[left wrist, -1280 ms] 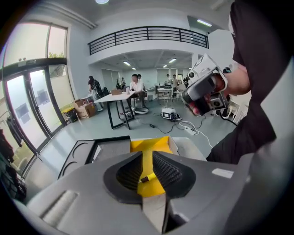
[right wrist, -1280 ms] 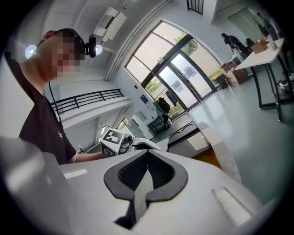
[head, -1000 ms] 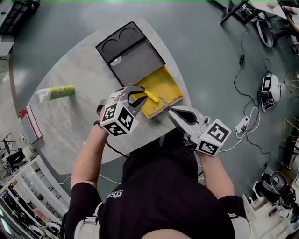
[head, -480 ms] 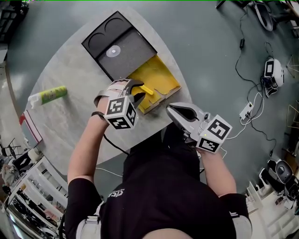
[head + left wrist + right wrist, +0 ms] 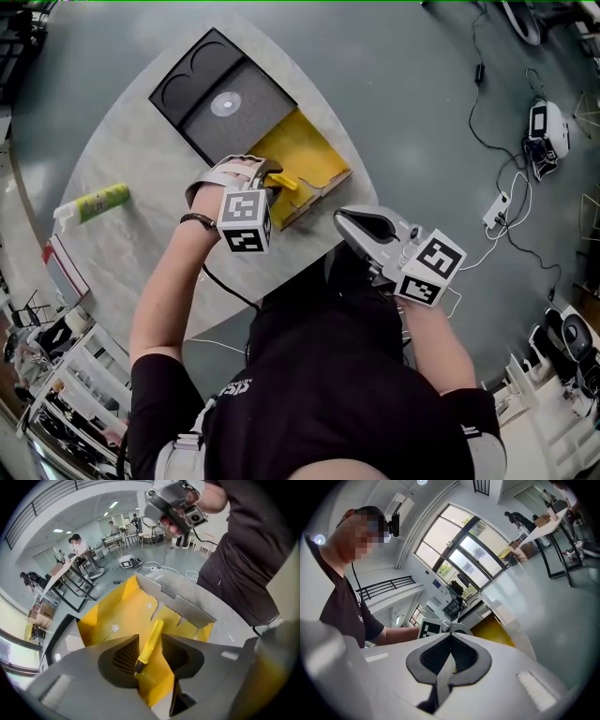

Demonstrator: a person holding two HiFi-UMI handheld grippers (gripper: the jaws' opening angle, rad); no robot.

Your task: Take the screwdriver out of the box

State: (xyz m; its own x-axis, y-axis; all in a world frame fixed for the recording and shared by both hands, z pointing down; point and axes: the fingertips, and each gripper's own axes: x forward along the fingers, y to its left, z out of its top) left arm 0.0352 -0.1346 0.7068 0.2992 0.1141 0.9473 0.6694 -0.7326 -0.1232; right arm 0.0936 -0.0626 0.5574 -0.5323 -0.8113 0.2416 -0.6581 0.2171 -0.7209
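Note:
A yellow box (image 5: 305, 150) lies open on the grey table (image 5: 141, 253), its black lid (image 5: 220, 103) folded back. A yellow-handled screwdriver (image 5: 151, 639) lies on the box floor (image 5: 126, 616); in the head view only a bit of the screwdriver (image 5: 285, 181) shows. My left gripper (image 5: 269, 187) points steeply down into the box. Its jaws have just opened wide and stand either side of the handle, with the pads (image 5: 125, 657) off it. My right gripper (image 5: 349, 221) hovers shut and empty by the table's near edge, to the right of the box.
A green bottle (image 5: 94, 202) lies at the table's left, and a red-edged flat thing (image 5: 62, 267) sits at its left rim. Cables and a power strip (image 5: 495, 211) lie on the floor to the right. Shelves (image 5: 66, 394) stand at lower left.
My left gripper has sunk into the box and rolled, and its jaws have spread around the screwdriver. The right gripper has dropped and shifted a little.

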